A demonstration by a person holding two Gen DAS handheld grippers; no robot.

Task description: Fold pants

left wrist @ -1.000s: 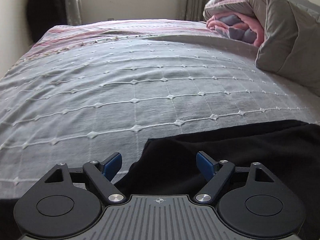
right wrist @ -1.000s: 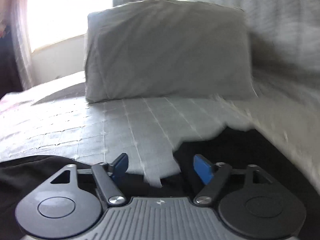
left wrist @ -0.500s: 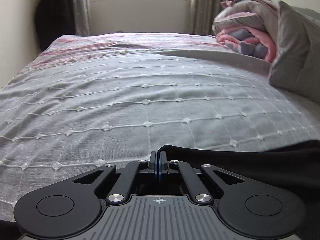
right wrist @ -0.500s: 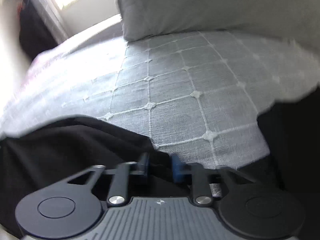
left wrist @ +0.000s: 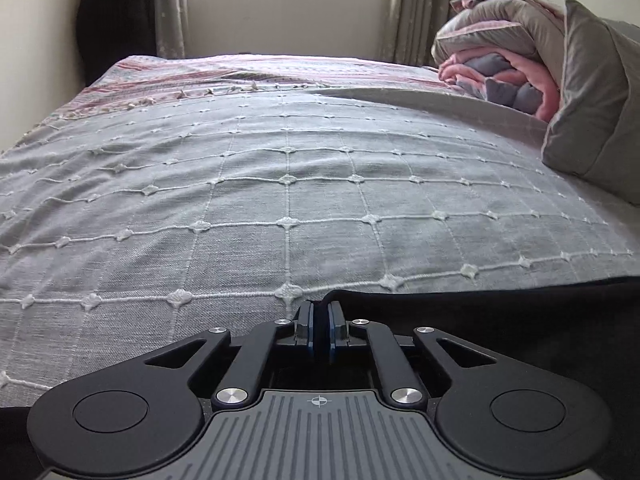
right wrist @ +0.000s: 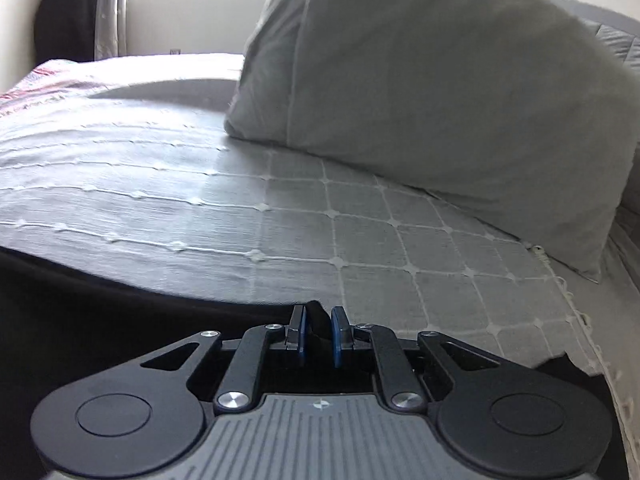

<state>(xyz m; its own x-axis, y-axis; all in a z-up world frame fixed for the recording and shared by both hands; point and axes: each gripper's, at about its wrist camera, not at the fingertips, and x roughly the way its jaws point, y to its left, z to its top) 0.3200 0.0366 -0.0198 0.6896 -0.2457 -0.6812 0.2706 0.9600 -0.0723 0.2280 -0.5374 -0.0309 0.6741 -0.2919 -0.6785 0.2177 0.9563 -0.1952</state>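
The black pants (left wrist: 520, 320) lie on the grey bedspread (left wrist: 280, 184) at the near edge. In the left wrist view they stretch from my gripper to the right. My left gripper (left wrist: 320, 316) is shut on the pants' edge, with a thin fold of cloth between the blue pads. In the right wrist view the pants (right wrist: 100, 320) spread to the left. My right gripper (right wrist: 318, 320) is shut on a thicker bunch of the black cloth at its edge, lifted a little off the bedspread (right wrist: 360, 240).
A grey pillow (right wrist: 440, 92) stands close ahead of the right gripper and shows at right in the left wrist view (left wrist: 600, 100). A rolled pink and grey quilt (left wrist: 500, 52) lies behind it. A striped pink blanket (left wrist: 240, 72) covers the bed's far end below the window.
Both grippers were open over the pants one second ago. They have shut on the cloth's edge and lifted it. The right gripper has swung up toward the pillow.
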